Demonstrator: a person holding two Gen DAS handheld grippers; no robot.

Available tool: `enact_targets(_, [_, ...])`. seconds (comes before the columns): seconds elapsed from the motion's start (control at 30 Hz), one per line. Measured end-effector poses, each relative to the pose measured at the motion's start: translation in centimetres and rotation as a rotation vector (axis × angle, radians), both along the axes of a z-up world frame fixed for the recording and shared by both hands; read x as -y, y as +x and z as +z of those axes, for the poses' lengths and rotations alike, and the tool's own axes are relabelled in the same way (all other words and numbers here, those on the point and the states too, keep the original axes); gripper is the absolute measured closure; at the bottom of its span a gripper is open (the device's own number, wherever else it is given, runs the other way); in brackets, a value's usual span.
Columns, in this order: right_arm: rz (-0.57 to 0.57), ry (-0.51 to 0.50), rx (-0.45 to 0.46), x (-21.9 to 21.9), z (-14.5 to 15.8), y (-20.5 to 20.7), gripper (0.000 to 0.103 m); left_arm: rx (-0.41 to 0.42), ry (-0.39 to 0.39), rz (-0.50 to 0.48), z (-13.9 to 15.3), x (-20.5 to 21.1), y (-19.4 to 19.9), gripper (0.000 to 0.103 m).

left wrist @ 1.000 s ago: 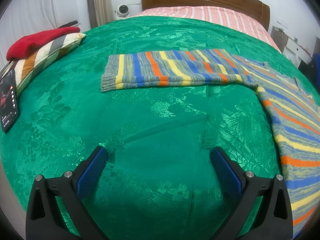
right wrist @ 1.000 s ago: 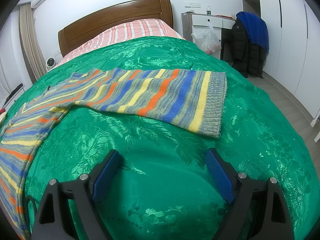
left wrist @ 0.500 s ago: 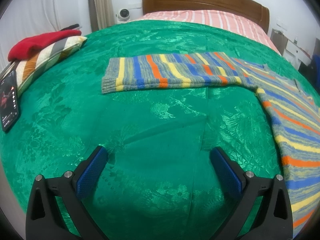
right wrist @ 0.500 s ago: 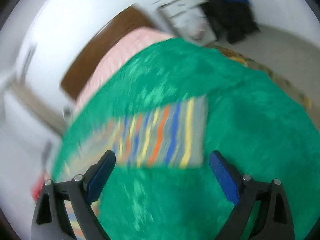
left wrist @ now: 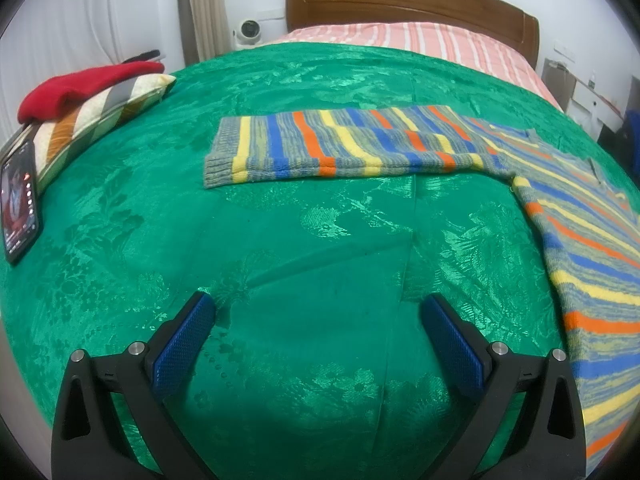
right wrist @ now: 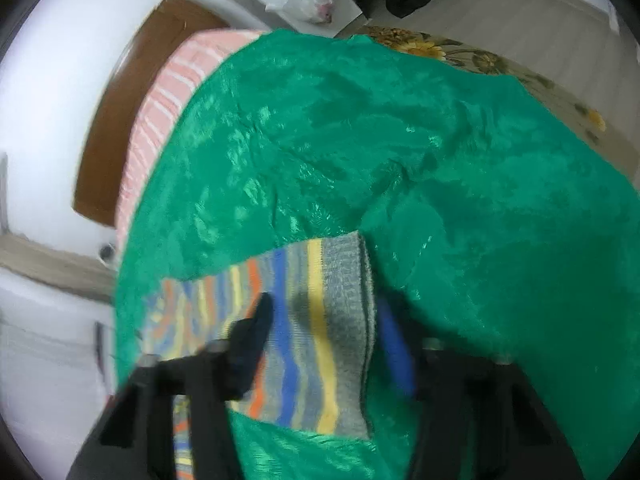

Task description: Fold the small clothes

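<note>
A knit sweater with blue, orange and yellow stripes lies flat on the green bedspread (left wrist: 280, 240). In the left wrist view its left sleeve (left wrist: 340, 148) stretches across the middle and its body (left wrist: 580, 248) runs down the right edge. My left gripper (left wrist: 316, 320) hovers open above bare bedspread, short of that sleeve. In the blurred right wrist view, my right gripper (right wrist: 324, 324) straddles the grey cuff (right wrist: 344, 280) of the other sleeve. Its jaws are closing with the cuff between them, one finger on the stripes and the other just past the cuff's edge.
A phone (left wrist: 18, 204) lies at the bed's left edge beside a striped pillow (left wrist: 92, 120) with a red garment (left wrist: 80, 84) on it. A wooden headboard (left wrist: 400, 4) and pink striped sheet (left wrist: 420, 40) are at the far end. Floor (right wrist: 540, 28) lies beyond the bed's right side.
My right gripper has swung in over the sleeve's cuff, rolled, and its jaws have narrowed around it. The left gripper and its view are unchanged.
</note>
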State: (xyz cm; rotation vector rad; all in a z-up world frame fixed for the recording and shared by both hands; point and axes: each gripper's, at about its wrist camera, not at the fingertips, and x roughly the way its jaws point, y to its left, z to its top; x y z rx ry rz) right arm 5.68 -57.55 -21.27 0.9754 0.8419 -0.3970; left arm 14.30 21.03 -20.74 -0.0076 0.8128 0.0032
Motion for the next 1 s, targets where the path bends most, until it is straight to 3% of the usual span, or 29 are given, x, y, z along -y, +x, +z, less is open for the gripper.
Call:
enact_targets(0.03, [0.016,-0.043,-0.047,-0.2,0.2,0.3,0.091,0.000,0.000,0.000,0.0,0.0,0.0,0.000])
enact_targets(0.07, [0.033,-0.052,-0.051,-0.2,0.4,0.4,0.097,0.000,0.000,-0.001,0.0,0.0,0.0,0.000])
enact_targets(0.13, [0.026,-0.090,-0.046,-0.6,1.8,0.5,0.099,0.001,0.000,-0.001,0.0,-0.1,0.0,0.000])
enact_targets(0.23, [0.059,-0.202,0.047,-2.5,7.0,1.5,0.099,0.000,0.000,-0.001,0.0,-0.1,0.0,0.000])
enact_targets(0.37, [0.213,-0.287,0.219,-7.8,15.0,5.3,0.099,0.000,0.000,-0.001,0.0,0.0,0.0,0.000])
enact_targets(0.53, [0.432,-0.294,0.323,-17.1,20.2,11.7,0.099,0.001,0.000,-0.001,0.0,0.0,0.0,0.000])
enact_targets(0.67, [0.568,-0.258,0.333,-24.6,19.8,16.6,0.099,0.001,0.000,-0.001,0.0,0.0,0.0,0.000])
enact_targets(0.77, [0.628,-0.178,0.300,-29.0,17.3,19.7,0.094,0.001,0.000,-0.001,0.0,0.0,0.0,0.000])
enact_targets(0.8, [0.632,-0.121,0.283,-30.2,15.9,20.8,0.088,0.001,0.000,-0.001,0.0,0.0,0.0,0.000])
enact_targets(0.87, [0.642,0.045,0.270,-31.8,13.1,22.2,0.043,0.001,0.000,0.000,0.0,0.0,0.0,0.000])
enact_targets(0.93, [0.641,0.218,0.266,-32.8,10.4,23.0,0.037,0.001,0.000,0.000,0.0,0.0,0.0,0.000])
enact_targets(1.0, [0.653,0.295,0.265,-32.9,9.0,22.8,0.037,0.001,0.000,0.000,0.0,0.0,0.0,0.000])
